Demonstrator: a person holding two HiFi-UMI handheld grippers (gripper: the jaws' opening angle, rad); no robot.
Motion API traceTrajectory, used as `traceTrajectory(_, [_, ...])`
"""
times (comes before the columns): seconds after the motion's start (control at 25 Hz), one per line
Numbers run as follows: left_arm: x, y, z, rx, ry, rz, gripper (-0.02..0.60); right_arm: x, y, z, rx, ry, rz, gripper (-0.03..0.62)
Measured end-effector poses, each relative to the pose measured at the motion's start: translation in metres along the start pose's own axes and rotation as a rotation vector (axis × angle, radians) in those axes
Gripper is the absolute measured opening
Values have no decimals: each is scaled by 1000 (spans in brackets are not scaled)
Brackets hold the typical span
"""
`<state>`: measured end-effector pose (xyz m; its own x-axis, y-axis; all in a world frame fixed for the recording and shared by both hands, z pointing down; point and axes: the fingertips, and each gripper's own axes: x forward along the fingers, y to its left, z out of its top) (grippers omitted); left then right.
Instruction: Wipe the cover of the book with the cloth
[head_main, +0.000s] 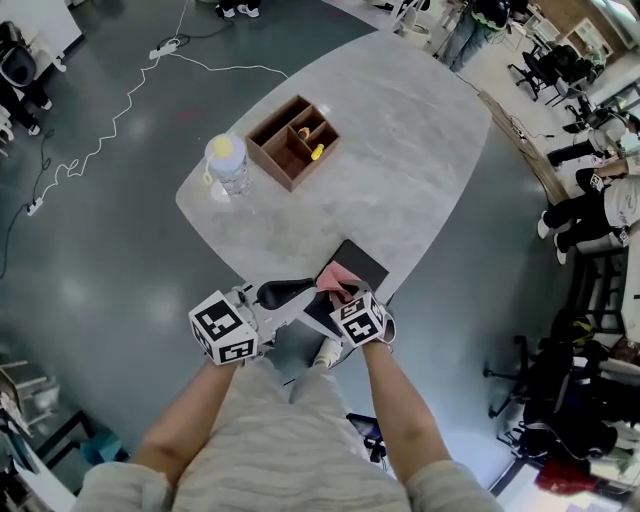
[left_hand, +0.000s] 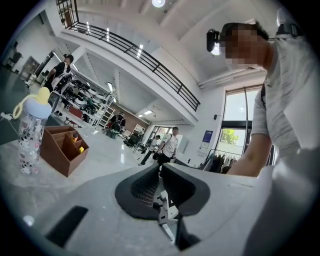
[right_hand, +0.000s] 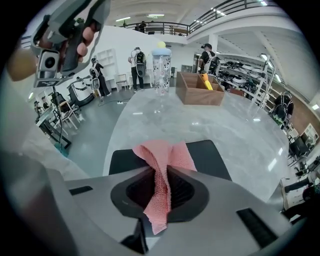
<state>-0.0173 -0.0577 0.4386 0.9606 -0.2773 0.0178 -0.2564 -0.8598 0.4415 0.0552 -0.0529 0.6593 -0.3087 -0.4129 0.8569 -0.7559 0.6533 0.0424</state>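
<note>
The right gripper view shows the right tool (right_hand: 161, 175) clamped on the pink cloth (right_hand: 165, 152), over the black book (right_hand: 212, 155) at the edge of the counter (right_hand: 200, 117). Only the left gripper view shows the left tool (left_hand: 161, 169) closed and empty.

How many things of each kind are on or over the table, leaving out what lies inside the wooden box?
Bottle: 1
Wooden box: 1
Book: 1
Pink cloth: 1
Total: 4

Rough woven cloth (right_hand: 162, 157); matt book cover (right_hand: 212, 156); glossy stone-look table (right_hand: 200, 120)
</note>
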Motion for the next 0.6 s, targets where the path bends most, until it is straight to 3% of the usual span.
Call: traceTrajectory(0.6, [0, -6, 4, 20, 1, -26, 34, -9, 61, -11, -27, 17, 94, 46])
